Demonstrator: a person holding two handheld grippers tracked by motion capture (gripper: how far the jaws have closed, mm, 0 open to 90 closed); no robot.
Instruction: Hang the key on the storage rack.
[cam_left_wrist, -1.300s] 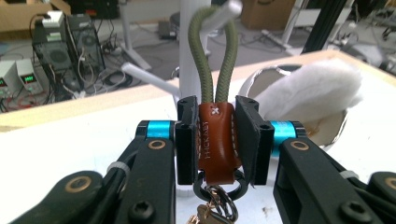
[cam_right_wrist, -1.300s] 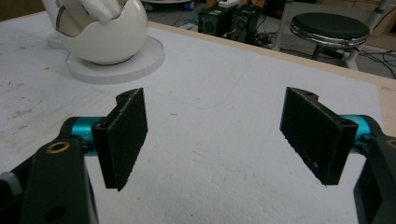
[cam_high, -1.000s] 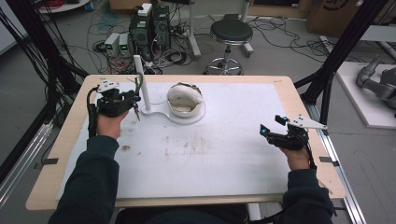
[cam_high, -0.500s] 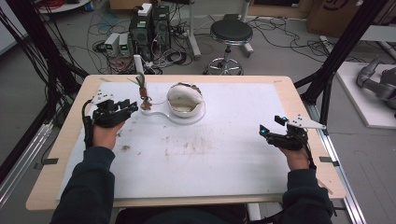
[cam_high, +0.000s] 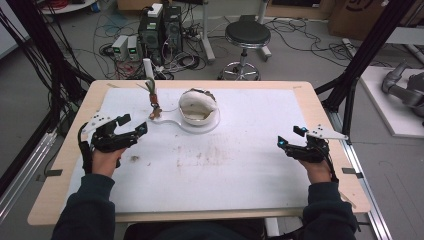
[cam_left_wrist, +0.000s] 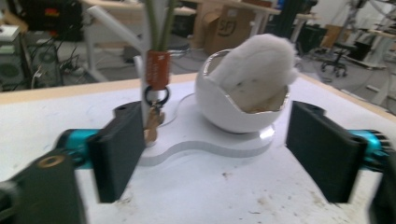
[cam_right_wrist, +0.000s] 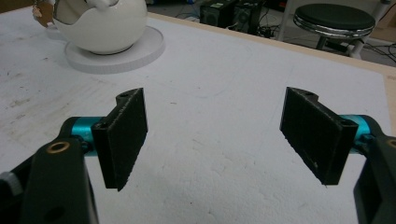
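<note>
A white stand near the table's far side carries an egg-shaped white bowl with a fluffy white lump in it. On the stand's left post hangs a keychain: green strands, an orange-brown sleeve, a ring and a small tan tag. My left gripper lies low over the table just left of and nearer than the stand. Its jaws have just been opening, and nothing is between them. My right gripper rests open and empty at the right.
A white mat with faint brown stains covers the wooden tabletop. Beyond the far edge stand a white tube, computer boxes with cables, and a stool. Black frame poles rise at both sides.
My left gripper has let go of the keychain, opened wide, and drawn back and down toward the person. The keychain now hangs on the stand. The right gripper has stayed put.
</note>
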